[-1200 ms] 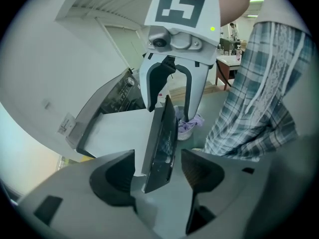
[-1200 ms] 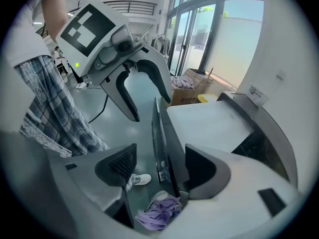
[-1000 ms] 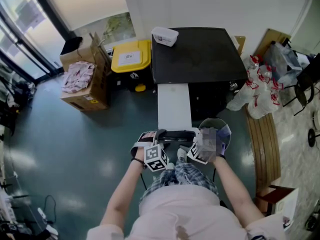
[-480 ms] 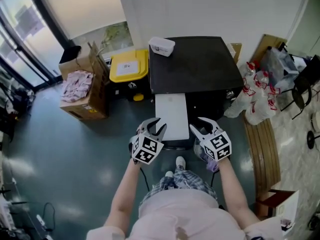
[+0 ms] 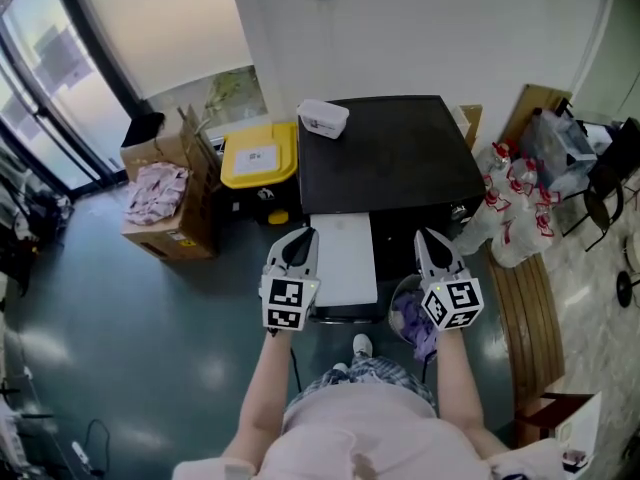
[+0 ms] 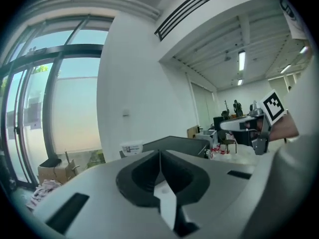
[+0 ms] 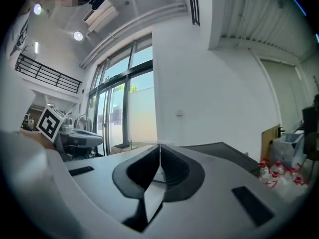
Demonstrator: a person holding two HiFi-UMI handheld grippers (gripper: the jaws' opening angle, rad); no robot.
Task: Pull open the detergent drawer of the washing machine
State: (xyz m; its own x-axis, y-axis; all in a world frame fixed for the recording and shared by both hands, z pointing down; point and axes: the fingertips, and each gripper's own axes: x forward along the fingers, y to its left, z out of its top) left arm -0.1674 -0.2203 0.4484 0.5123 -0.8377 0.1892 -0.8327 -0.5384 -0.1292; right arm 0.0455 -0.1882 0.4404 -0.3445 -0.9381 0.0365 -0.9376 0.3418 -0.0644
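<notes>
Detergent drawer [image 5: 342, 258] is in neither pair of tongs at this moment. The left tongs [image 6: 159, 156] have their jaws pressed flat together with nothing between them. The right tongs [image 7: 159, 151] show the same: one thin seam, no gap, nothing held. Both gripper views look out level at the white wall [image 7: 199, 83] over the dark top of the washing machine [image 5: 395, 153], so both pairs are held up in the air and touch nothing. In the head view they sit at lower centre. The left one is over the drawer's left edge; the right one is apart to its right, above a round rim [image 5: 396, 298] with purple cloth [image 5: 415, 320] in it. The drawer I take to be the long white tray that runs from the machine's front down the frame toward the person and ends in a dark front piece; it stands far out of the machine. Judged from that, the pull is done and the drawer's front is free. Nothing of the task looks left, unless the drawer has more travel, which cannot be told from above. Farther out, a white tub [image 5: 326, 118] rests on the top's upper-left corner. A yellow-lidded bin [image 5: 260, 153] and a cardboard box [image 5: 165, 198] stand at left on the floor, and plastic bags [image 5: 515, 203] lie at right.
</notes>
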